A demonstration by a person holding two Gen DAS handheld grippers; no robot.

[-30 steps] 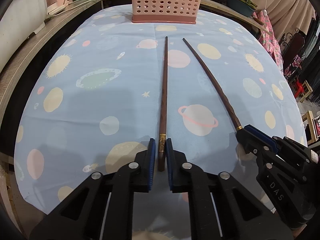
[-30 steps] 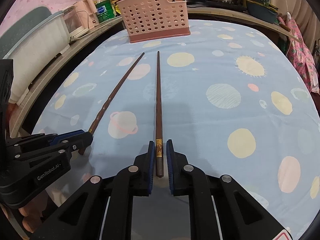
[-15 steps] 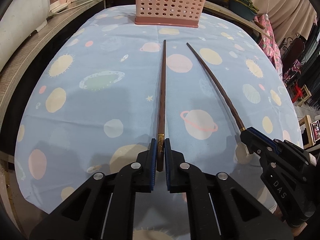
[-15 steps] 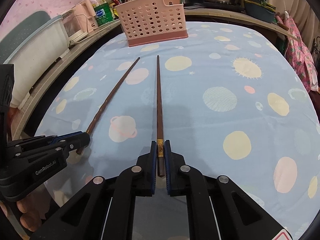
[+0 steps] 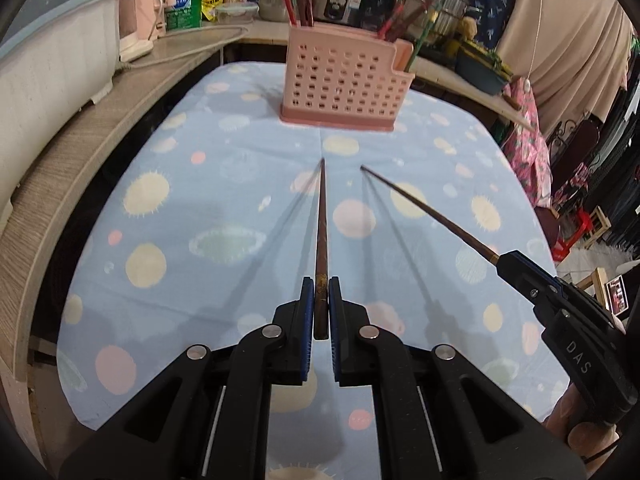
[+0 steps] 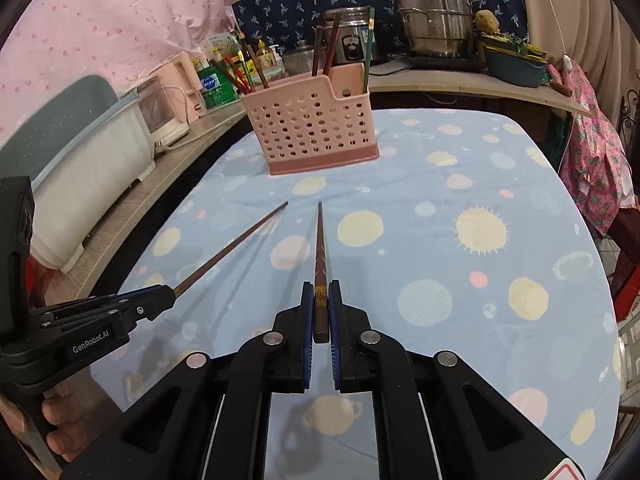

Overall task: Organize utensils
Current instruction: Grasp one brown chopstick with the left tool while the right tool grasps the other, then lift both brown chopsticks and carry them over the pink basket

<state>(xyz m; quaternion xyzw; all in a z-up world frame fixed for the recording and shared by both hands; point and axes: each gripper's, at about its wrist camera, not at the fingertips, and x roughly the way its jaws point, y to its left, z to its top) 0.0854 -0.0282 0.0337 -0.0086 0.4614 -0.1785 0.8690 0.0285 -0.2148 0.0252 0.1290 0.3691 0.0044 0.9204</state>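
Note:
My left gripper (image 5: 320,282) is shut on the thick end of a long dark brown chopstick (image 5: 321,224), which is lifted off the cloth and points at the pink holder. My right gripper (image 6: 320,286) is shut on a second brown chopstick (image 6: 320,244), also raised, its tip aimed the same way. Each gripper shows in the other's view: the right gripper (image 5: 502,260) with its chopstick (image 5: 424,208), the left gripper (image 6: 170,292) with its chopstick (image 6: 236,246). The pink perforated utensil holder (image 5: 344,84) stands at the table's far end with several chopsticks in it.
The table carries a light blue cloth with planets (image 5: 224,208). A wooden counter (image 5: 72,152) runs along the left with a white tub (image 5: 48,64) and bottles. Steel pots (image 6: 434,16) and a rice cooker (image 6: 348,40) sit behind the holder. A hand (image 6: 60,432) grips the left tool.
Both grippers closed tight on the chopsticks and lifted them off the cloth; shadows now fall below the sticks, and the holder and shelves behind it have come into fuller view.

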